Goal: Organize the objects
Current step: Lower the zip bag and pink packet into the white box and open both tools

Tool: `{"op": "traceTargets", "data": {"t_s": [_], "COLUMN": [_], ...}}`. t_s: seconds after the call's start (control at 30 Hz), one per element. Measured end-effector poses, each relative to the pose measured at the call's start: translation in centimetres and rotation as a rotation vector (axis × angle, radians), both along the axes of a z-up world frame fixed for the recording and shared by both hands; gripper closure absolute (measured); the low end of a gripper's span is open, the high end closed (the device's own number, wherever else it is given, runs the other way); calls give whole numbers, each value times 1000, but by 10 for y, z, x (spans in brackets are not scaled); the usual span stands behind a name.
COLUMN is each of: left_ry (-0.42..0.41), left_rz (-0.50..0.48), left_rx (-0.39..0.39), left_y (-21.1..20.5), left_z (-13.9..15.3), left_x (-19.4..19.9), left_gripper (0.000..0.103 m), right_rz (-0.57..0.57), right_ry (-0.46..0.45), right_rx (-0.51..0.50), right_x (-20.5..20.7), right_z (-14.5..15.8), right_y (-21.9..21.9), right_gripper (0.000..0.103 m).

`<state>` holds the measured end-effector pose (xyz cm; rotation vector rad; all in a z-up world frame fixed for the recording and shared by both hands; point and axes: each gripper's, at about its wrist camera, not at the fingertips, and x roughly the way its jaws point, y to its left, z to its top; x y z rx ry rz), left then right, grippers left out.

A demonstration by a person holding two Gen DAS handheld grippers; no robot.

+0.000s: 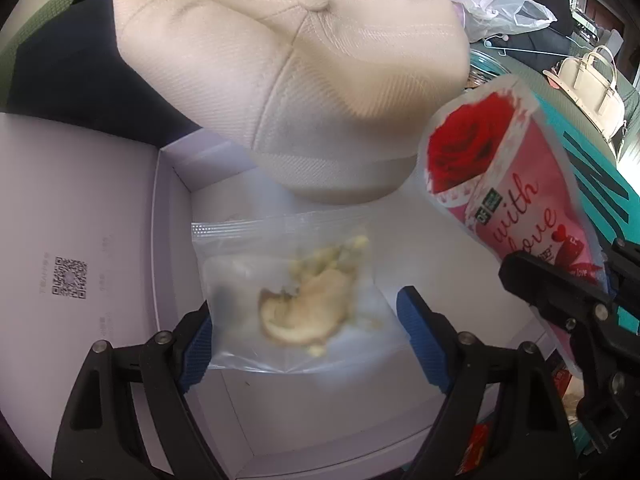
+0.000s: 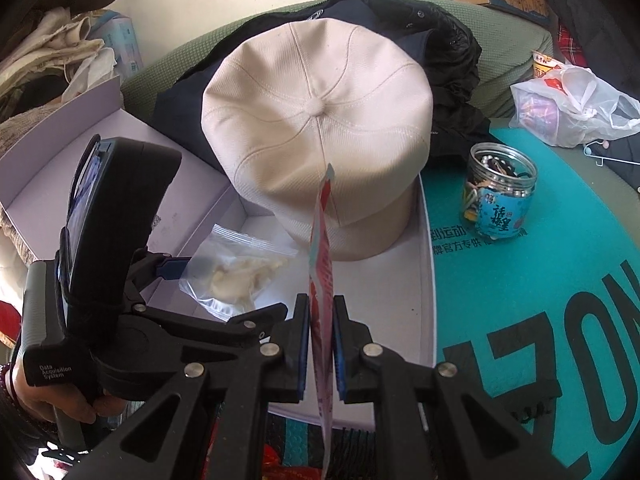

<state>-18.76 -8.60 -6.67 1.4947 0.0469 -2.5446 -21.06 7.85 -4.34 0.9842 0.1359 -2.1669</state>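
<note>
Your left black two-finger gripper with blue pads (image 1: 308, 344) hangs with its jaws spread wide, nothing pressed between the pads. Your bare left hand (image 2: 60, 396) wraps its handle from below. Your right black two-finger gripper with blue pads (image 2: 321, 344) has its jaws pinched tight on a thin pink printed pouch (image 2: 320, 280), edge-on.

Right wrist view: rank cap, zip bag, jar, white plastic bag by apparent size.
1. Beige cap, clearly largest.
2. White plastic bag.
3. Clear zip bag, close to the plastic bag; order unsure.
4. Blue-labelled jar, smallest.

Fisheye distortion makes true sizes uncertain.
</note>
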Motion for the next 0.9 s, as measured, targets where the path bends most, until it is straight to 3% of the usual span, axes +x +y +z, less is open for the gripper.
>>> {"op": "traceTargets", "data": {"t_s": [0.3, 0.47, 0.9], "left_ry": [-26, -40, -42], "left_rz": [9, 23, 52], "left_rx": [8, 5, -69], "left_y": [-1, -3, -1], "left_z": [-6, -4, 7], "left_x": [-8, -13, -22], "left_gripper": [19, 19, 13], "right_rz": [-14, -35, -88], "right_ry": [25, 37, 73], "right_rx": [54, 63, 65], "right_x": [1, 1, 9], "right_z": [3, 9, 32], "right_y": [1, 4, 20], "right_gripper": [87, 70, 69]}}
